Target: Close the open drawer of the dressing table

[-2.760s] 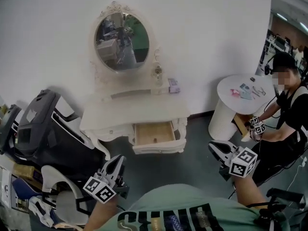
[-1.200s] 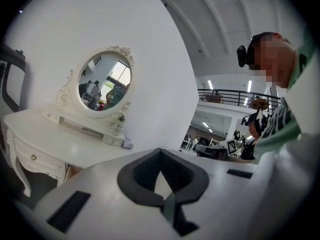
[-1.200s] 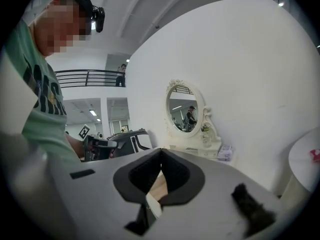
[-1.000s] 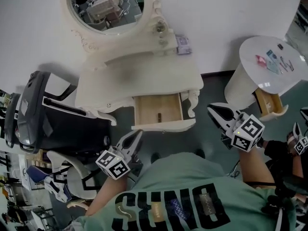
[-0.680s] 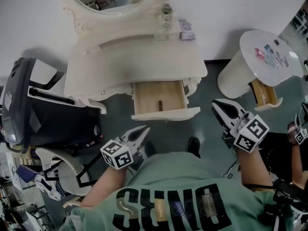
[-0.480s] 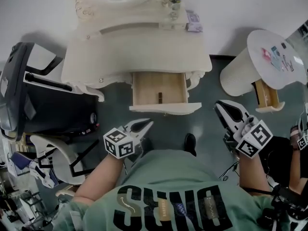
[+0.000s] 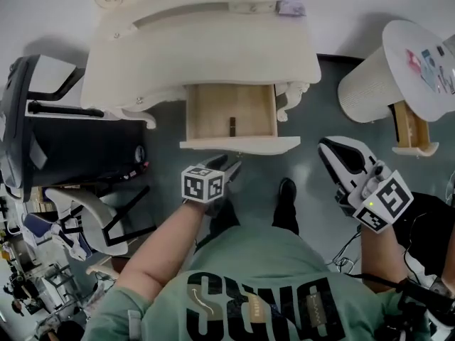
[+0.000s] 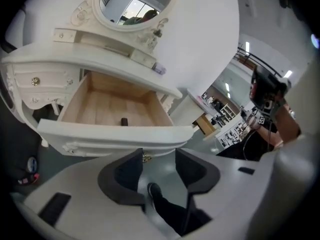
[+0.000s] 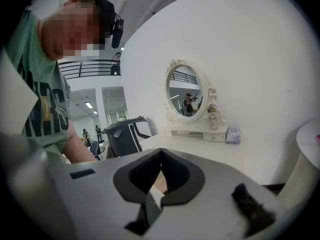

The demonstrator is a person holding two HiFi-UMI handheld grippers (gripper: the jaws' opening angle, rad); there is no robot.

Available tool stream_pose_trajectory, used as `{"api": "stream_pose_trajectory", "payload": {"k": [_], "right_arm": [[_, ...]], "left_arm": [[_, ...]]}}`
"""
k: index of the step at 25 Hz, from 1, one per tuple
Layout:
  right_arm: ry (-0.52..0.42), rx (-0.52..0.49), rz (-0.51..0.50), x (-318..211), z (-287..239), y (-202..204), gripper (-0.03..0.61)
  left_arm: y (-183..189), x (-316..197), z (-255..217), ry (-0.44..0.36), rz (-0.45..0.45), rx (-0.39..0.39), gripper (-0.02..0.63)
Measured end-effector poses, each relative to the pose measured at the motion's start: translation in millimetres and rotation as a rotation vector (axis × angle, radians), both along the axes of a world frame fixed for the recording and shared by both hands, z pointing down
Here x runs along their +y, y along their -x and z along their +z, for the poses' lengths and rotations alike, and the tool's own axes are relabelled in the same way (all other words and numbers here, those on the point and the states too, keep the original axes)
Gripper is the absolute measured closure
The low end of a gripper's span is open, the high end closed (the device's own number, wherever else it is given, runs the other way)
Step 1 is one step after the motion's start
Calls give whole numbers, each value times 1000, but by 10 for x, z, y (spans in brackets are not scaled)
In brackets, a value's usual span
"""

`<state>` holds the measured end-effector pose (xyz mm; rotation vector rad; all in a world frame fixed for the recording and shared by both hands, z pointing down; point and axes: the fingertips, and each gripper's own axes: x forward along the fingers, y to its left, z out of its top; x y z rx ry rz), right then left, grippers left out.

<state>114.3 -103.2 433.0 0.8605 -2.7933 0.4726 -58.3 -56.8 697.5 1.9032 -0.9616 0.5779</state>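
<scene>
drawer [image 7: 231, 112] is open, pulled well out from under the middle of the dressing table [image 7: 199, 48]: bare light-wood box, one small dark item [image 7: 232, 126] on its bottom near the front, white moulded front panel [image 7: 240, 145] with a small brass knob [image 8: 145, 157] under its lower edge. left gripper [image 8: 159, 155] sits right in front of that panel, angled down; jaws have just been opening and now stand wide, nothing between the pads, can't tell if a tip touches the panel. right gripper [image 7: 331, 150] is off to the right over the floor, well apart from the drawer, jaws tip to tip, holding nothing. table is cream white with an oval mirror [image 8: 135, 4] and a small box [image 7: 290, 7] on the back shelf, standing against a white wall [image 7: 355, 6] on grey floor [image 7: 163, 144]; black bulky unit [image 7: 64, 148] to its left, round white side table [image 7: 398, 62] to its right
</scene>
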Motion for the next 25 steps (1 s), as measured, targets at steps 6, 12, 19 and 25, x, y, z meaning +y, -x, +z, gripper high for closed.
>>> {"api": "stream_pose_trajectory", "payload": {"k": [6,12,19,25], "right_arm": [[33,10,7,15,248,-70,566],[60,13,8,1,415,-76,565],[62,5,7,-41,453,-85,566],[66,7,13,-42,470,-104,566]], "left_arm": [[-92,3,559,147,-14,-124,410],[-140,-101,780,216,-51,-138,402],[-152,-147,887,230,-87,-149,403],[-182,-172,921,241,-80,-174,446]]}}
